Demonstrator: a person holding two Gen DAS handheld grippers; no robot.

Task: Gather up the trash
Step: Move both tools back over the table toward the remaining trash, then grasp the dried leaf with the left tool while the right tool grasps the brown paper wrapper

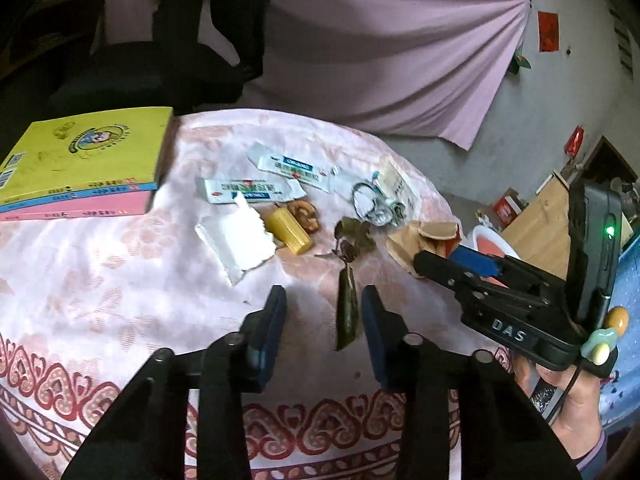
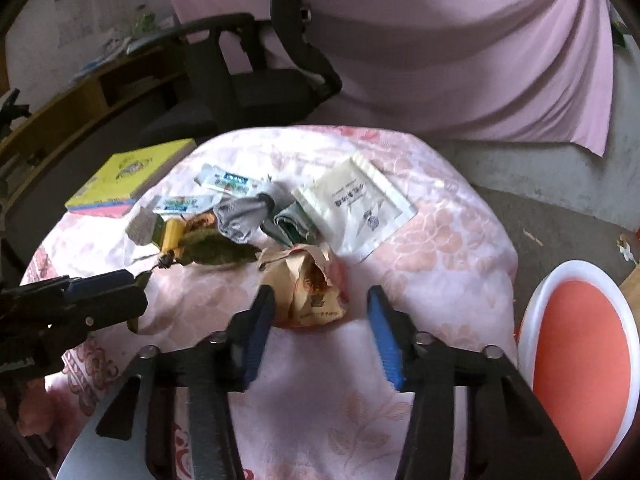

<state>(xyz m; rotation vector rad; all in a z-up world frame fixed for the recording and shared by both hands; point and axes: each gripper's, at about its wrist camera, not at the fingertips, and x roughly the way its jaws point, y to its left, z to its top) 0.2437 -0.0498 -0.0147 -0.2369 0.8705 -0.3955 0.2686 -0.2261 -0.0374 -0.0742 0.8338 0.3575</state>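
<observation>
Your left gripper (image 1: pixel 324 320) is spread wide around the long leaf (image 1: pixel 347 312) near the table's (image 1: pixel 100 300) front edge, so pinch it low at mid-length. Your right gripper (image 2: pixel 320 320), also wide open, frames the paper bag (image 2: pixel 308 288); close on its crumpled bulk. The wrappers (image 1: pixel 256 190), yellow tube (image 1: pixel 289 230) and books (image 1: pixel 80 164) lie beyond, the red bin (image 2: pixel 580 356) waits right, and the grippers work close together.

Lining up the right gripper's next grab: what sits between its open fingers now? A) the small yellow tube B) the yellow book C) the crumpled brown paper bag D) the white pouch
C: the right gripper is open, and the crumpled brown paper bag lies between its fingers on the table.
</observation>
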